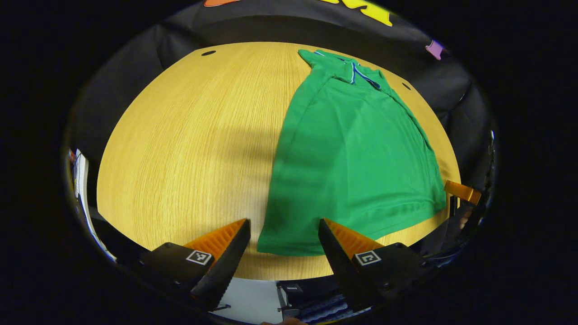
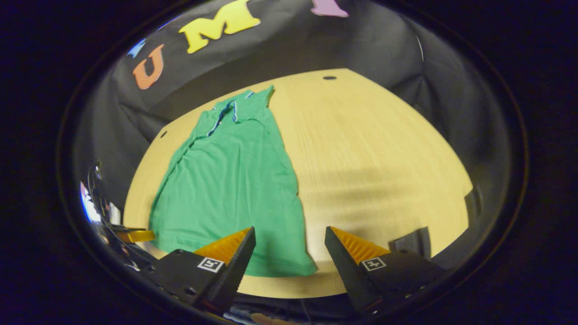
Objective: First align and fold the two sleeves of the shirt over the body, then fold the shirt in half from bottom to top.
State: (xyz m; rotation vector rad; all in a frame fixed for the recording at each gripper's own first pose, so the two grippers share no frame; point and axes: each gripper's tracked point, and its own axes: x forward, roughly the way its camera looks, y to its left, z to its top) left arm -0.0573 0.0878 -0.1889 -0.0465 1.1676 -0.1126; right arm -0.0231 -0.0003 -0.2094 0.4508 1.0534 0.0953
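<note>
1. The left gripper view is taken from the near edge of the pale wooden table [image 1: 189,149], facing the far wall.
2. The right gripper view is taken likewise; the green collared shirt [image 2: 226,189] is shared.

You had a pale wood-grain counter [image 1: 189,149] spread wide in front of you, its grain running away toward the far edge. A small dark hole [image 1: 208,53] sat near the far left corner in the left gripper view, another [image 1: 406,85] near the far right; the right gripper view showed one [image 2: 329,77] at its far side too. Black cloth [image 2: 384,49] draped the booth behind and around the counter, hanging in soft folds. Light fell from above, and broad soft shadows [image 2: 375,180] lay across the wood. Below the near edge, a pale floor patch [image 1: 250,300] showed.
</note>
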